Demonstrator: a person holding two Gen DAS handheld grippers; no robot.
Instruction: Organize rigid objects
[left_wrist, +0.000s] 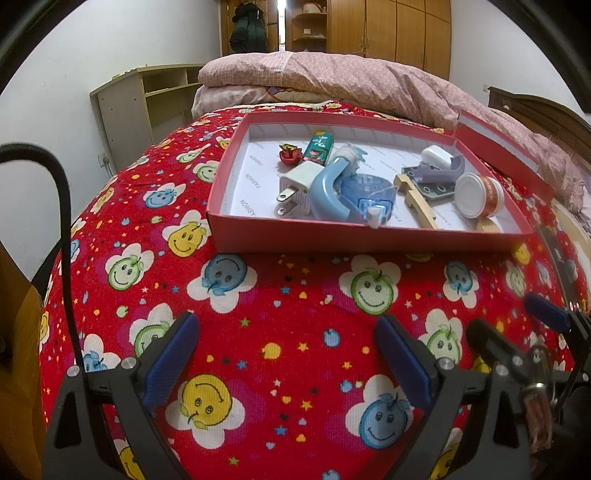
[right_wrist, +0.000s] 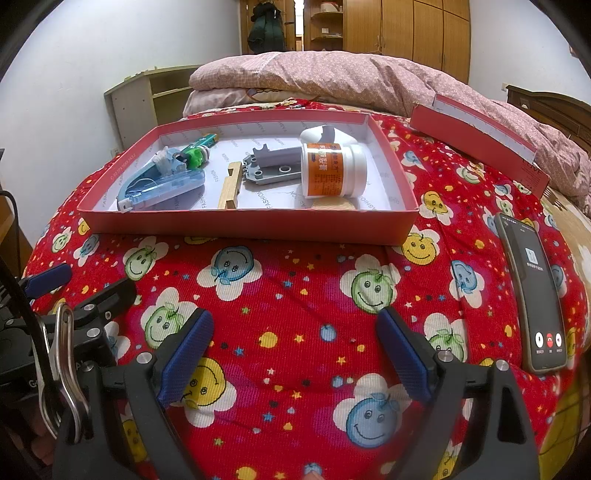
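Both the left gripper (left_wrist: 286, 363) and right gripper (right_wrist: 295, 356) were held with jaws apart before the red box (left_wrist: 369, 236), where the round white jar (right_wrist: 332, 170) could be rolled if bumped.

Bed (right_wrist: 295, 295): tray (right_wrist: 243, 229), phone (right_wrist: 532, 295) (lid (right_wrist: 476, 142), probably)

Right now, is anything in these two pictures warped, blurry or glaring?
Left wrist view: fisheye bends the red box rim, dark corners; sharp, no glare. Right wrist view: same bulging; the phone looks curved, its screen lit and readable.
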